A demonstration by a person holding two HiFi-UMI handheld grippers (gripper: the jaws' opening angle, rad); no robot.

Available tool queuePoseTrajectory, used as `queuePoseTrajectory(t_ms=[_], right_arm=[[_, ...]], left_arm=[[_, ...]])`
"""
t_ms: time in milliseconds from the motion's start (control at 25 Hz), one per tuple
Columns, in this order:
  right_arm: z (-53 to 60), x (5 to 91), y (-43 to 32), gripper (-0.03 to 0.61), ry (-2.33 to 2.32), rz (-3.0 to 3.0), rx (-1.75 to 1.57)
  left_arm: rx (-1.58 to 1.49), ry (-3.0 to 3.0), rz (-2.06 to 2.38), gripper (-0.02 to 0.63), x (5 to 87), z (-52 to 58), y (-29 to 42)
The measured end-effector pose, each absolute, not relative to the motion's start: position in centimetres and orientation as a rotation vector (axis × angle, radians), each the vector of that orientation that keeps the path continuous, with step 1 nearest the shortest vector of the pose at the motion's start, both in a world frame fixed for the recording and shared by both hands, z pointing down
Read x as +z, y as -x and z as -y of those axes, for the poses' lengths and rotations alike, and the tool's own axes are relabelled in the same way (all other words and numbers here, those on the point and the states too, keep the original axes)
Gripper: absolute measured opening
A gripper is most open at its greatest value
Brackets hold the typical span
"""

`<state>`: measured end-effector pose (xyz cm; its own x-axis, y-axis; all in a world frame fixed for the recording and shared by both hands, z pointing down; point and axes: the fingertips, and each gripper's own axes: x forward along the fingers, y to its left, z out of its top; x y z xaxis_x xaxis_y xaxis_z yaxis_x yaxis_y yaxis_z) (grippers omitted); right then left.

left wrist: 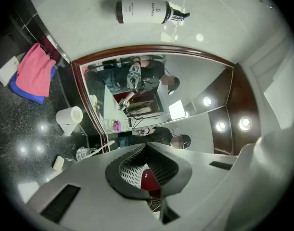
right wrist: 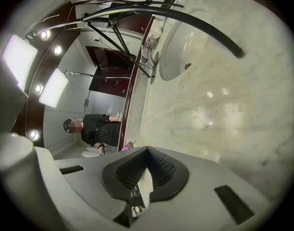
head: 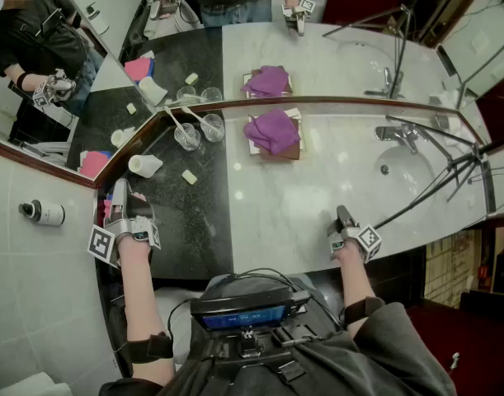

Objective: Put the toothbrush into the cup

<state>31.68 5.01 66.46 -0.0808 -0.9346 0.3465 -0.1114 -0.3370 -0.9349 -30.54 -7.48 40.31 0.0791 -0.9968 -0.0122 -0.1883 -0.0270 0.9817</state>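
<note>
Marble bench (head: 317,196) fills the middle, with one black stone section (head: 194,221) at its left end. Two mirrors meet at the back left corner. One sink (head: 400,167) sits at the right, with one tripod (head: 449,176) leaning across it.

One purple cloth (head: 272,130) lies at the back edge, and one pink cloth (left wrist: 35,70) lies at the far left. Two glasses (head: 186,137) stand side by side against the mirror, just left of the purple cloth. A toothbrush (head: 174,119) seems to lean in each. One white cup (head: 144,165) lies on its side nearer the left wall, and one soap bar (head: 189,176) lies just beside it. One bottle (head: 44,213) hangs on the left wall.

The left gripper (head: 118,190) is over the black section near the front left edge, its fingers closed on nothing. The right gripper (head: 342,213) is at the front edge, its fingers likewise closed and empty. The marble between the two grippers and the back row lies open.
</note>
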Motion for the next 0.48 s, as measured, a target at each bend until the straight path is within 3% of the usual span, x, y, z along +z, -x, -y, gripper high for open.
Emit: queuePoseTrajectory(t_ms=[480], right_arm=[[-1.0,61.0,-30.9,0.003,1.569,-1.486,-1.436]], left_arm=[[-0.996,-1.497,1.309,0.005,38.5,7.9,30.0]])
